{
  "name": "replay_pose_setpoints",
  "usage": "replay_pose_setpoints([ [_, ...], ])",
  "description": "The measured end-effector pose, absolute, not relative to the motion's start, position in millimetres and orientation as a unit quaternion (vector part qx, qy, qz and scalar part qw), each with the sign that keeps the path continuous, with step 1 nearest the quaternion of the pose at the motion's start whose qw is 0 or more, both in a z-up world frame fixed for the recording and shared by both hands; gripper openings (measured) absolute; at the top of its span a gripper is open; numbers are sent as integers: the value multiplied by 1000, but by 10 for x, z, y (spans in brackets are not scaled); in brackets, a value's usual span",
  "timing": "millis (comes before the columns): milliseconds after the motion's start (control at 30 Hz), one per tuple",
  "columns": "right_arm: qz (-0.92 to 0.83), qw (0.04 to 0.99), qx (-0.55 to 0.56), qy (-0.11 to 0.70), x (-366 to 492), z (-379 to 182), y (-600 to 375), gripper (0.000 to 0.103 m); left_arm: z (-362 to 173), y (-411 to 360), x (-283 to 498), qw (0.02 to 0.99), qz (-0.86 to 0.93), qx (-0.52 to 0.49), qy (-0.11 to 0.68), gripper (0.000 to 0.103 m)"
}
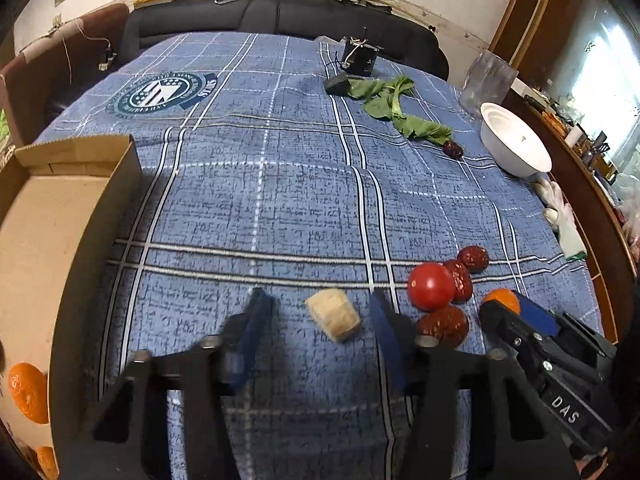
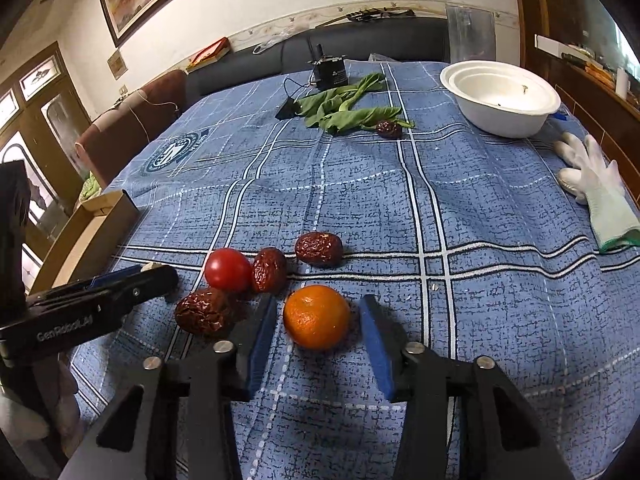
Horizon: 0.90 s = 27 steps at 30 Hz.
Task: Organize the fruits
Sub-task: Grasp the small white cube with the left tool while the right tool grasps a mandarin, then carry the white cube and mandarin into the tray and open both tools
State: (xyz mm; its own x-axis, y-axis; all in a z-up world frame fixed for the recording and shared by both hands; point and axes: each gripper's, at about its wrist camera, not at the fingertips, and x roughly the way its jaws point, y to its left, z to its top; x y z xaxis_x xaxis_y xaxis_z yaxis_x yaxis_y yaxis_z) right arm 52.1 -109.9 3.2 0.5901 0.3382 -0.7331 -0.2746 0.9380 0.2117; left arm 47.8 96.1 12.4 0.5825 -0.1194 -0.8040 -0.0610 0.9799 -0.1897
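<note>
Fruits lie on the blue plaid cloth [image 2: 480, 208]: an orange [image 2: 317, 317] sits between the spread fingers of the right gripper [image 2: 316, 340], untouched, beside a tomato [image 2: 227, 269] and three red dates [image 2: 319, 248]. Left gripper [image 1: 320, 338] gapes wide around a pale chunk [image 1: 334, 314], gripping nothing. Two more oranges [image 1: 28, 392] rest in the cardboard box [image 1: 76, 264].
</note>
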Motion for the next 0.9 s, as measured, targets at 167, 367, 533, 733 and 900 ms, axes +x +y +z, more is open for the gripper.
replay_pose_setpoints([
  [167,172,893,23,414,489,40,-1063,34,149,878,442,886,-20,-91,454,25],
  [367,173,904,22,391,387,105,-1102,34,330,1075,194,886,-27,-147,439,25],
  [533,166,909,30,381,336,158,-1141,34,694,1522,-152,901,-4,-166,401,26],
  [733,252,877,81,400,157,505,-823,35,941,2334,-433,912,81,-112,387,26],
  [900,340,857,34,386,-50,825,76,35,801,3001,-428,894,122,-125,413,26],
])
